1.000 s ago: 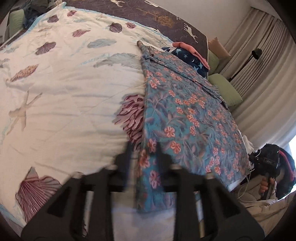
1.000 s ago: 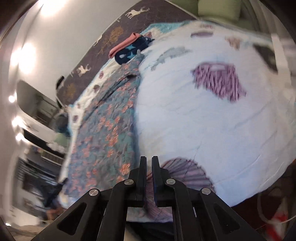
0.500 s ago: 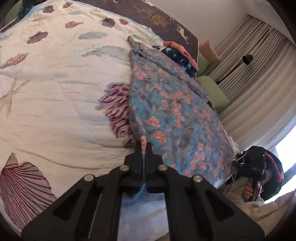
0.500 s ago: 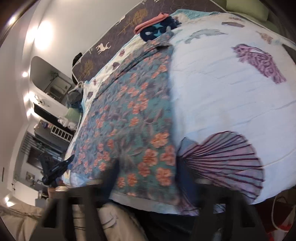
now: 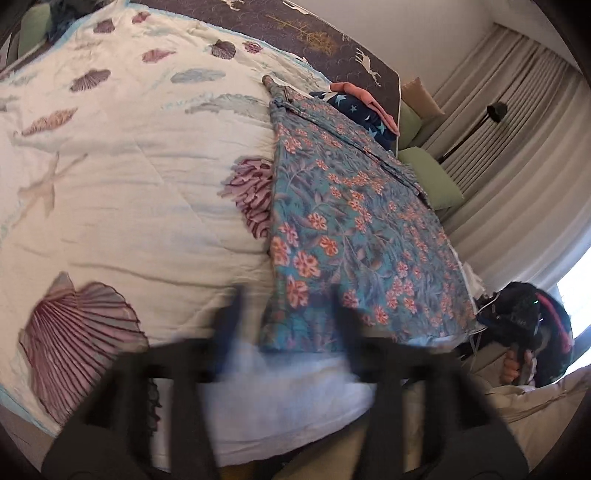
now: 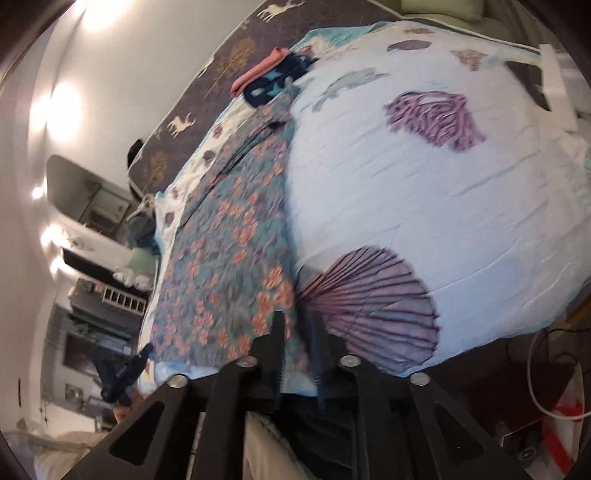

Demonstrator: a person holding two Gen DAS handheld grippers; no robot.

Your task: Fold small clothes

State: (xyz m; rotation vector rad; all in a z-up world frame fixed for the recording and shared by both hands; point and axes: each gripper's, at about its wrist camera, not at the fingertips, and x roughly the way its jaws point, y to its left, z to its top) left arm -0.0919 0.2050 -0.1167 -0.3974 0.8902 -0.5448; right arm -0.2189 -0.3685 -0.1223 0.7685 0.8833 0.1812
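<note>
A blue floral cloth [image 5: 351, 229] lies flat along one side of the shell-patterned bedspread [image 5: 129, 184]. My left gripper [image 5: 288, 317] is blurred and its jaws are opening wide. The cloth's near corner lies between them, and neither pad touches it. In the right wrist view the same cloth [image 6: 229, 258] runs up the left of the bedspread [image 6: 406, 203]. My right gripper [image 6: 297, 332] is at the cloth's near edge, its jaws opening with a narrow gap. Teal fabric shows in the gap, unpinched.
A folded pile of navy star and pink clothes [image 5: 358, 107] sits past the cloth's far end, near the dark headboard [image 5: 314, 33]. Green pillows [image 5: 432, 177] and curtains [image 5: 517, 147] lie beyond the bed. A white cable [image 6: 546, 369] hangs off the bed's right side.
The left jaws, shut on the cloth's edge half a second ago, now stand wide apart with the corner lying flat. The right jaws show a narrower gap than half a second ago.
</note>
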